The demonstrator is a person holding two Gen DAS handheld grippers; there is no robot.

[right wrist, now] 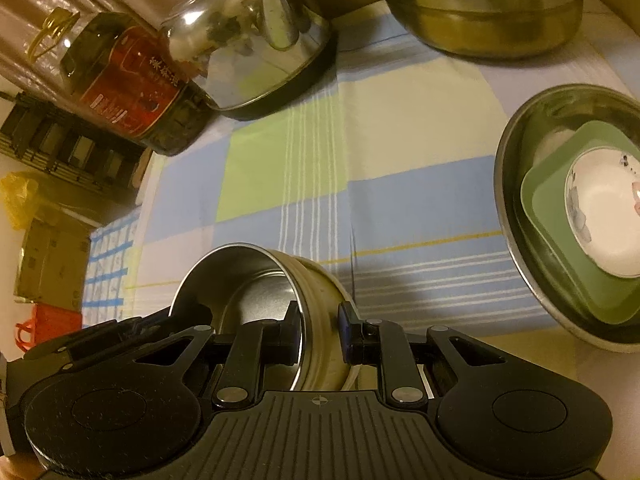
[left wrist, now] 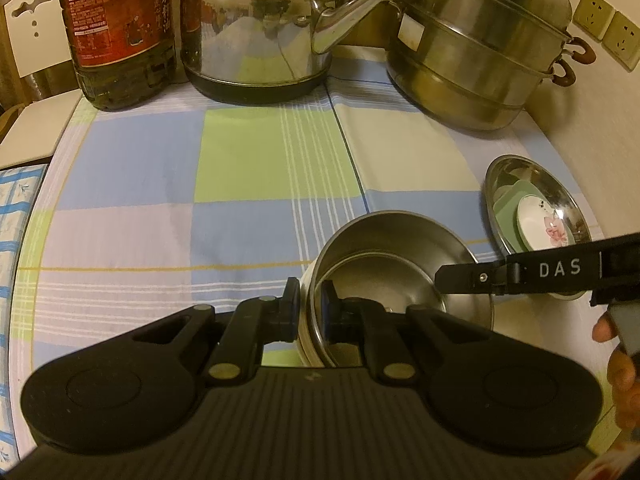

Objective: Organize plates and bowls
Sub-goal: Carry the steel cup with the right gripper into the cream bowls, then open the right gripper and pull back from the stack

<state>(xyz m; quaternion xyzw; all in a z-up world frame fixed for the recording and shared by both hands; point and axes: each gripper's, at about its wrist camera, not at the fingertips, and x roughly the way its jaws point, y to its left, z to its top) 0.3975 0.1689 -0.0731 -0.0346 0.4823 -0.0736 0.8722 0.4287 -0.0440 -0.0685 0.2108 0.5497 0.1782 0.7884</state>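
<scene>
A round stainless-steel bowl (left wrist: 400, 276), smooth and brushed inside with a cream-coloured outer band, is held tilted above the checked cloth (left wrist: 240, 184) between two black grippers. Its thin rim is pinched by the left gripper (left wrist: 309, 308), one pad pressed against the outer wall and the other inside, the jaws drawn almost together. The opposite wall is clamped by the right gripper (right wrist: 320, 332), its jaws set a little wider across the double-skinned side, one finger inside the bowl and one outside. In the left wrist view, the right gripper is seen as a flat black bar lettered in white, reaching the bowl's far rim. Near the bowl, on the cloth, a shallow polished metal dish (right wrist: 516, 216) is seen, in which a square matte green plate (right wrist: 548, 200) is nested, with a white glazed bowl (right wrist: 600, 216) bearing a pink flower on top. At the back a mirror-bright domed kettle (left wrist: 260, 24), a tiered steel steamer pot (left wrist: 476, 48) and a red-labelled oil bottle (left wrist: 116, 32) are stood.
</scene>
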